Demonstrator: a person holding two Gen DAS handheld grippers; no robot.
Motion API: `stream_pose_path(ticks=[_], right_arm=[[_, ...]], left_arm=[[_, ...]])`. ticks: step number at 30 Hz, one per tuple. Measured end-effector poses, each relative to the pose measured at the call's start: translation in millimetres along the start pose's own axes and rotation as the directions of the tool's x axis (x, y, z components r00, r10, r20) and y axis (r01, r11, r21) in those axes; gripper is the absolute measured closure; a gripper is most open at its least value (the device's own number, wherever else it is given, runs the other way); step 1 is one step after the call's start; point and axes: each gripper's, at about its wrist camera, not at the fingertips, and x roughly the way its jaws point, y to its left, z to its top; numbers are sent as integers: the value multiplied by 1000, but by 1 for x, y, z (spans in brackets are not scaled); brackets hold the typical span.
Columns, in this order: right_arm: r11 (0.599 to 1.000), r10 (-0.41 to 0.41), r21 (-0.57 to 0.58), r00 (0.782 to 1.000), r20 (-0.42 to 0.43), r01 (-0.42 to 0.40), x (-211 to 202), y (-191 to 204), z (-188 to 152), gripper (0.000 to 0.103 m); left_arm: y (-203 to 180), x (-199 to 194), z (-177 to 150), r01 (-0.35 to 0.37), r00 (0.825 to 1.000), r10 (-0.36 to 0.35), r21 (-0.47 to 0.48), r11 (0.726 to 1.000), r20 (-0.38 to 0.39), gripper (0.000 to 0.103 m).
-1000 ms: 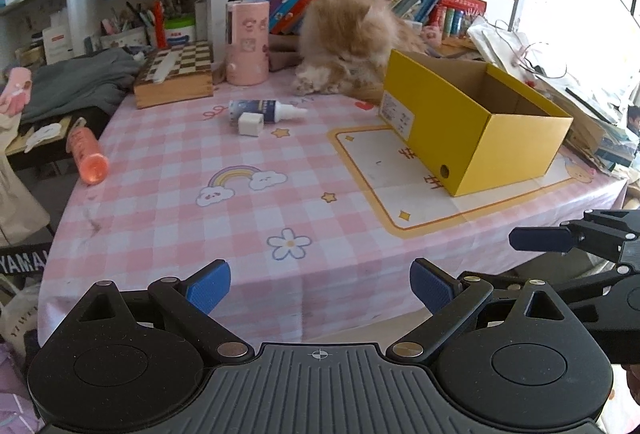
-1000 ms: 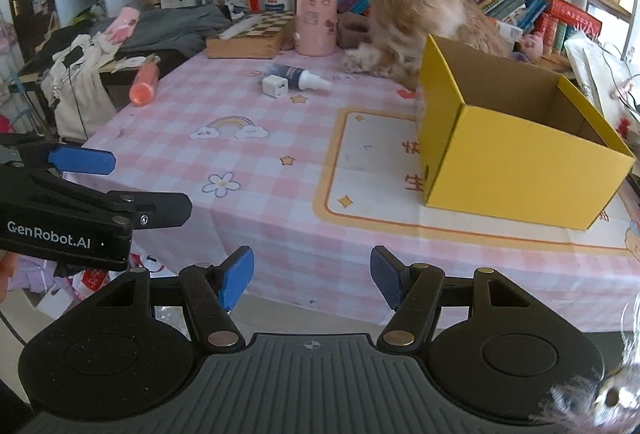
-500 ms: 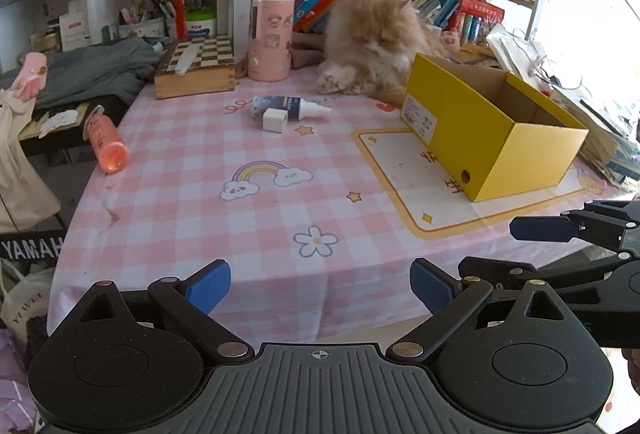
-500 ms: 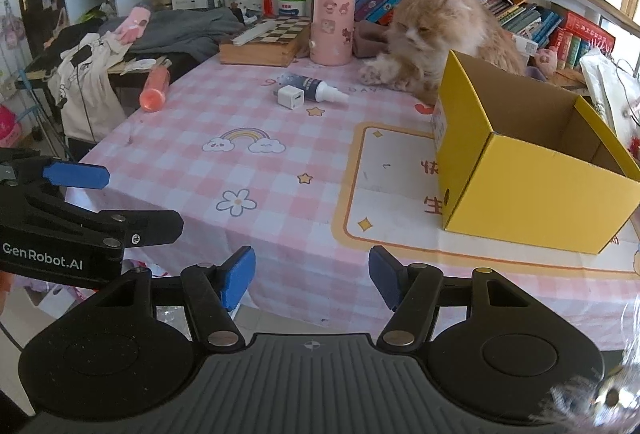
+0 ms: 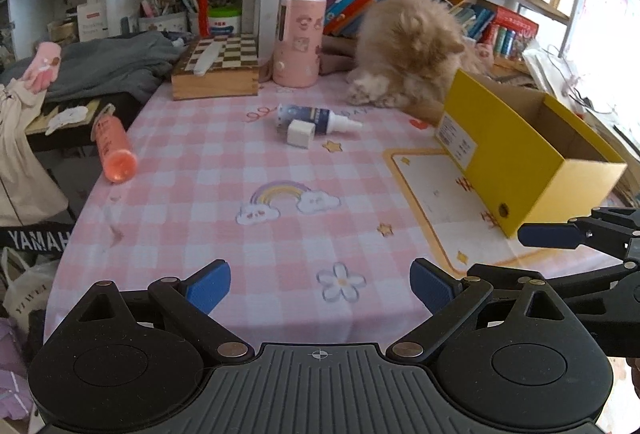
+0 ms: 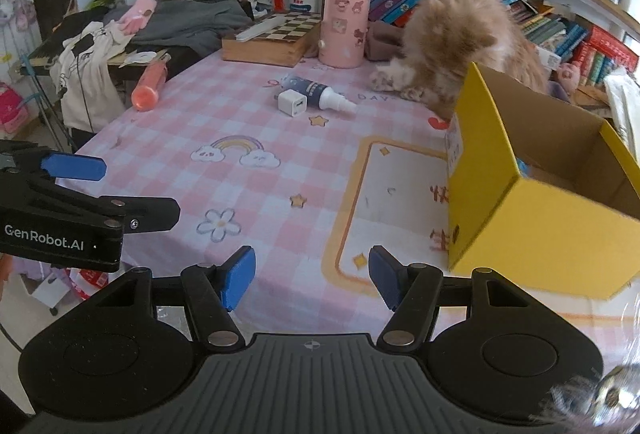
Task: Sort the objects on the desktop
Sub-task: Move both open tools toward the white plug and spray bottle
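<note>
A: Both tools are hanging over the near edge of the table [image 5: 192,194]. The left gripper [image 5: 320,284] is standing wide apart and is gripping nothing; the right gripper [image 6: 312,274] is standing roughly half open, and it too is carrying nothing.

B: Where are the loose things lying?

A: The white charger cube [image 6: 292,103] is touching the dark dropper bottle [image 6: 316,94] at about twelve o'clock from the right gripper. The orange tube [image 5: 114,150] is lying at ten o'clock in the left view, at the table's edge.

B: And the yellow box [image 6: 532,210]?

A: At two o'clock, open-topped. I'm advising taking the cube alone, pads squarely on two opposite faces, while staying clear of the cat [image 6: 460,46] sitting just behind.
</note>
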Motion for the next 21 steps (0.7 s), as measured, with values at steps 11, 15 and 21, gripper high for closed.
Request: stream_pose_path(ticks=[11, 15, 21], right_arm=[[999, 36, -29, 999, 10, -36, 43, -32, 38, 43], [999, 50, 2, 999, 14, -50, 56, -46, 53, 43], [995, 73, 71, 997, 34, -75, 72, -65, 77, 43]], left_arm=[[-2, 45, 45, -42, 999, 42, -11, 999, 4, 5], [1, 60, 66, -70, 997, 70, -6, 998, 21, 5], [7, 75, 90, -117, 992, 116, 8, 993, 45, 5]])
